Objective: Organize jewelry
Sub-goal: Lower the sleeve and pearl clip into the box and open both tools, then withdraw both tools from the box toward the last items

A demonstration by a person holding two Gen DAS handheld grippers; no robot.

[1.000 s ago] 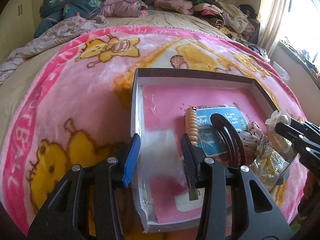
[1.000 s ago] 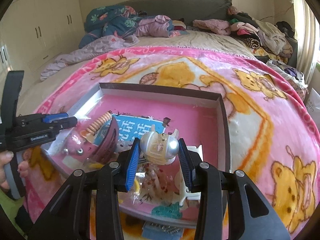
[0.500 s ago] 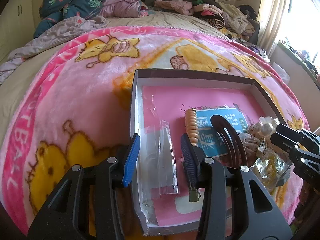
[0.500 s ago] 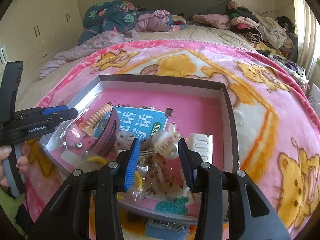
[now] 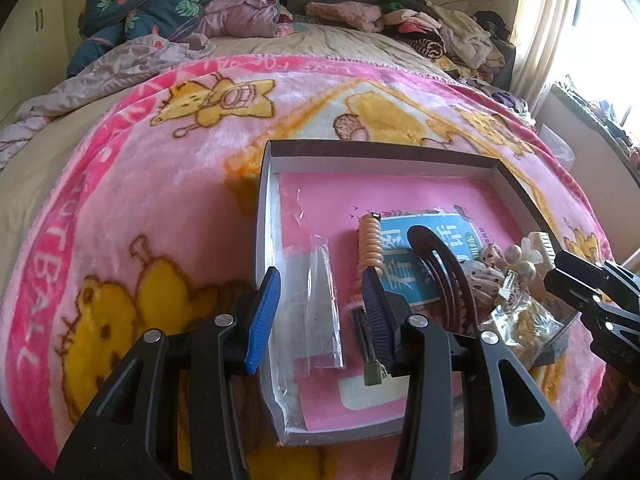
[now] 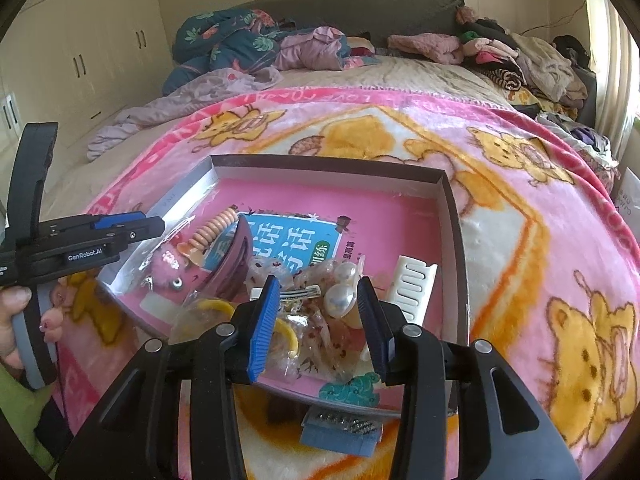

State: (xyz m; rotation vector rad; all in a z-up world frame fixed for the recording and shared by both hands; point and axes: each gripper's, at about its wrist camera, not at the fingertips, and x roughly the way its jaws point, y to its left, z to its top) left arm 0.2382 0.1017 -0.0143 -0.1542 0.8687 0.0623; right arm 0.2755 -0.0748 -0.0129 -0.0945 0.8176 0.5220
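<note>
I am watching the shallow grey cardboard box [image 5: 264,216] lying on the pink bear-print blanket [image 5: 140,208]. My left gripper [image 5: 320,312] is hanging open over a clear plastic sleeve [image 5: 322,300] at its left. Only the right view is showing the white comb [image 6: 412,284]. My right gripper [image 6: 316,320] is standing open around the pearl hair clip [image 6: 340,296], resting near the box's right.

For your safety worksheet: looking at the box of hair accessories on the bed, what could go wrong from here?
1. The right tongs hover open over a tangled pile; closing on the pearl clip may drag neighbouring wrappers along.
2. The box sits on a soft blanket, so pressing down could tip it.
</note>
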